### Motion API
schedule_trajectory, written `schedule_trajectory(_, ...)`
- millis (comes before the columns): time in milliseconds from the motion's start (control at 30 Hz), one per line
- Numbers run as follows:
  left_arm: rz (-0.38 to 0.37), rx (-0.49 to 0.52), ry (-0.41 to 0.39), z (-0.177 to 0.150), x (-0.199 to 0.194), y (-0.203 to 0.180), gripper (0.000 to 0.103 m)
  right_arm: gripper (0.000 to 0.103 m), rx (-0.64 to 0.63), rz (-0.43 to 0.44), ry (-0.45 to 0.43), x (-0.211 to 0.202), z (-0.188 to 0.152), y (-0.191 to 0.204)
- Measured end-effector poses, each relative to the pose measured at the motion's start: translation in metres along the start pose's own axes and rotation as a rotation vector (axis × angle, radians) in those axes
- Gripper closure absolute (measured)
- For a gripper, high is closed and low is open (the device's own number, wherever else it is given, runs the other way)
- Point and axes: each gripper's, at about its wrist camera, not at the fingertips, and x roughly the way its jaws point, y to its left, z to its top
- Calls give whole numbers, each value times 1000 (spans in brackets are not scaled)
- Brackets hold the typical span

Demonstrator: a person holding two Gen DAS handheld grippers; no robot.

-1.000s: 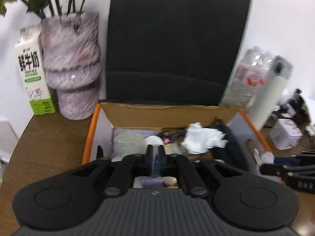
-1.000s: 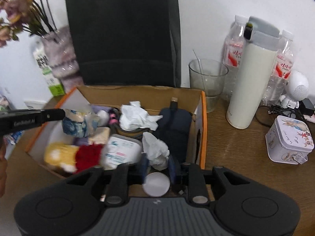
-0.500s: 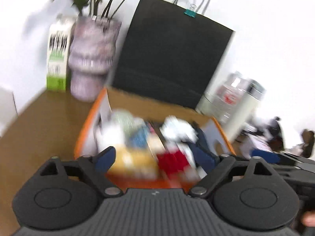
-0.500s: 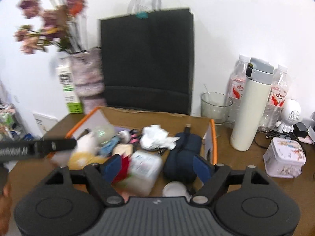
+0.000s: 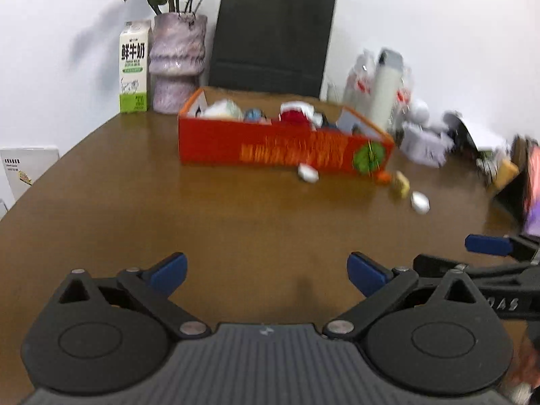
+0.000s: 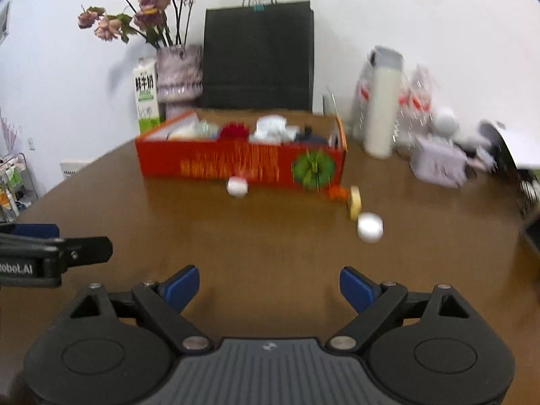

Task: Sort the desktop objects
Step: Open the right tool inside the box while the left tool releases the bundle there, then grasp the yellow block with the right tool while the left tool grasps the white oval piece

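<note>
- We have drawn both tools back from the orange cardboard box (image 6: 236, 165), which a second ago filled each view from close above and now sits well away across the brown counter (image 5: 236, 229).
- Our left tool (image 5: 266, 270) has gone from nearly pressed together to fully spread, its jaws opening, with only bare counter between the blue pads.
- Our right tool (image 6: 268, 287) is likewise spread and opening, nothing between its jaws.
- The box is crammed: a red fuzzy item (image 6: 234, 131), crumpled white tissue (image 6: 271, 128) and a dark pouch (image 6: 308, 135) show above its rim.
- Outside it, just before its front wall, lie a small white round piece (image 6: 237, 186), an orange bit (image 6: 337, 192), a yellowish block (image 6: 354, 202) and a second white round piece (image 6: 370, 226); blur hides what they are.
- We judge the last drop-offs finished and these four strays the likely next pickups.
- The milk carton (image 5: 134, 67), vase (image 5: 177, 64) and black paper bag (image 5: 270, 37) stand behind the box.
</note>
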Motion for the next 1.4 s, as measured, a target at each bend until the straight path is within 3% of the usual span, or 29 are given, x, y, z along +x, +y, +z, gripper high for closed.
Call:
schedule_trajectory(167, 36, 38, 37, -28, -10, -4, 0, 7, 31, 9, -3, -27, -32, 4)
schedule_trajectory(467, 24, 61, 51, -33, -11, -12, 0, 6, 26, -12, 0, -34, -49, 4)
schedule_trajectory(600, -6, 21, 53, -28, -7, -9, 0, 6, 36, 6, -1, -27, -43, 2)
schedule_trajectory(733, -88, 5, 62, -14, 10, -5, 0, 9, 59, 5, 22, -15, -32, -8)
schedule_trajectory(833, -119, 33, 75, 10, 37, -12, 0, 12, 83, -10, 6, -2, -13, -24)
schedule_trajectory(967, -127, 79, 2, 50, 80, -20, 1, 17, 60, -47, -37, 30, 27, -57)
schedule_trajectory(1000, -129, 95, -5, 59, 93, -23, 3, 19, 60, -52, -32, 44, 38, -66)
schedule_trajectory(1067, -125, 119, 17, 76, 121, -32, 12, 42, 84, -46, 2, 72, 58, -83)
schedule_trajectory(1167, -142, 139, 27, 92, 157, -43, 16, 49, 126, -21, 45, 115, 77, -106)
schedule_trajectory(1200, -113, 151, 35, 93, 167, -46, 17, 51, 141, -45, 71, 128, 80, -110)
schedule_trajectory(1267, -72, 160, 37, 93, 181, -51, 24, 64, 157, -44, 99, 144, 81, -115)
schedule_trajectory(1333, -102, 146, 50, 93, 189, -51, 28, 77, 164, -23, 98, 152, 80, -117)
schedule_trajectory(1400, -101, 149, 50, 93, 194, -53, 32, 78, 166, -11, 68, 154, 79, -119)
